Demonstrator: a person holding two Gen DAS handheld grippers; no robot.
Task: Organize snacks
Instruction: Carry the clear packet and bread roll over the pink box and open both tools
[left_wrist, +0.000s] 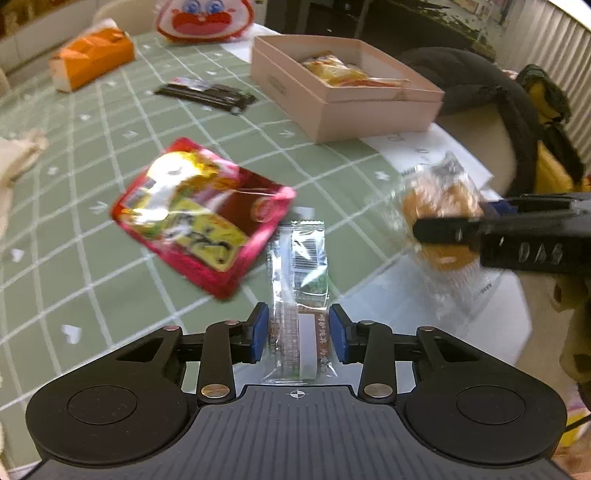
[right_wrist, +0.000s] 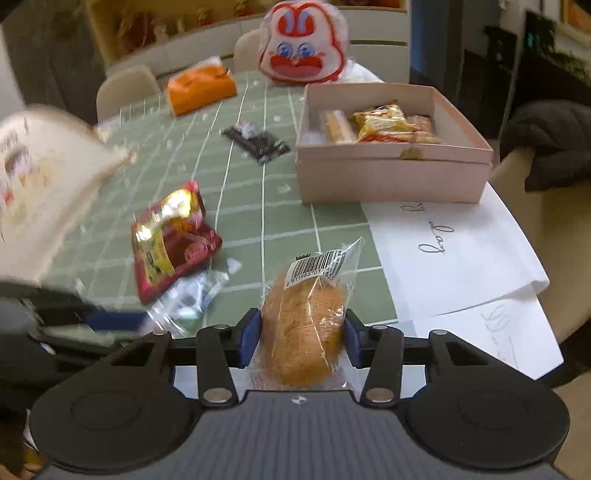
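Left gripper (left_wrist: 298, 339): jaws clenched on one clear sachet (left_wrist: 300, 291), long and narrow, barcode at its far end. Whether it is lifted or resting on the surface cannot be told.

Right gripper (right_wrist: 302, 338): jaws clenched on one wrapped bun (right_wrist: 304, 328), golden-brown in clear film, barcode label at its far end. Seen from the left wrist, the bun (left_wrist: 439, 221) is blurred and held near the surface's right edge.

Green checked surface (right_wrist: 251, 206) carries:
- One pink box (right_wrist: 391, 173), open, far right. Inside, at least three packets; one yellow packet (right_wrist: 384, 123) on top.
- One red packet (left_wrist: 201, 216), loose, just beside the sachet's far end, touching or overlapping it.
- One black packet (right_wrist: 258, 142), loose, mid-surface, left of the box.
- One orange pack (right_wrist: 201, 88), far left.
- One cartoon-face bag (right_wrist: 303, 48), red and white, upright at the far edge.
- Two white sheets (right_wrist: 454, 254) with handwriting, overlapping, at the right edge in front of the box.

Loose snacks outside the box: two lying, two gripped.
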